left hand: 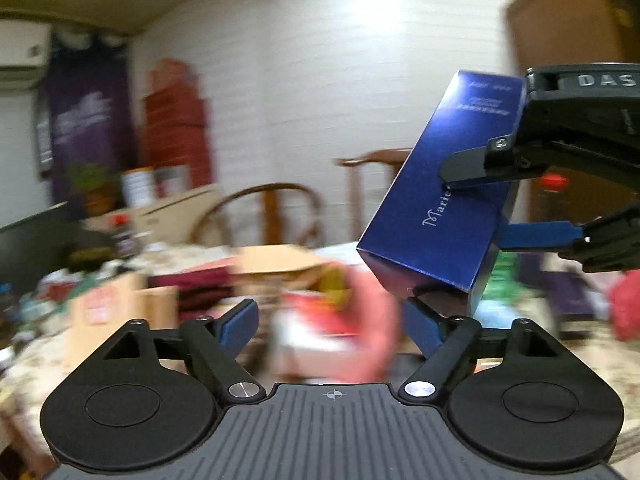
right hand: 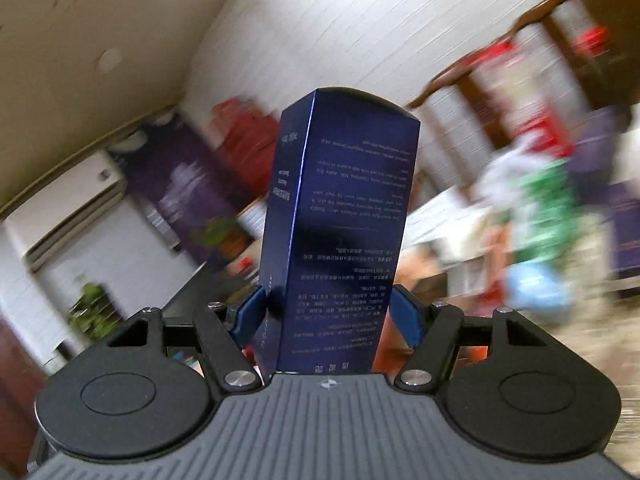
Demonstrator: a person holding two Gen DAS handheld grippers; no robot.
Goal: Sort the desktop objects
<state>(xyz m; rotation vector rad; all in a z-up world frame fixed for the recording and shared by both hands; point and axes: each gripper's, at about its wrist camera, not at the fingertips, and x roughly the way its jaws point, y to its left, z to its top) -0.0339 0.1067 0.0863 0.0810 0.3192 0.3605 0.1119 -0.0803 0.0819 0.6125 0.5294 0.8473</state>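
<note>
The right tongs (right hand: 326,316) grip a tall dark blue carton (right hand: 340,216) near its lower end, one blue pad pressed against each long side, so the box stands out along the fingers, lifted clear of the bench with printed text running down its faces. In the left wrist view the same carton (left hand: 436,184) hangs tilted in the air at the right, its script-lettered face toward the camera, with the right tongs (left hand: 480,200) reaching in from the right edge: the black upper finger lies across the front face and the blue-padded lower finger sits behind the far edge. The left tongs (left hand: 328,320) stand wide apart with nothing between the pads; the right-hand pad (left hand: 420,324) sits just below the carton's lower corner, and whether it touches cannot be told. Beyond, heavily blurred, a cluttered bench (left hand: 24,364) carries cardboard boxes (left hand: 120,308) and red packaging, with wooden chairs (left hand: 276,208) against a white wall (left hand: 320,60) and an air conditioner (right hand: 72,208) at the left.
</note>
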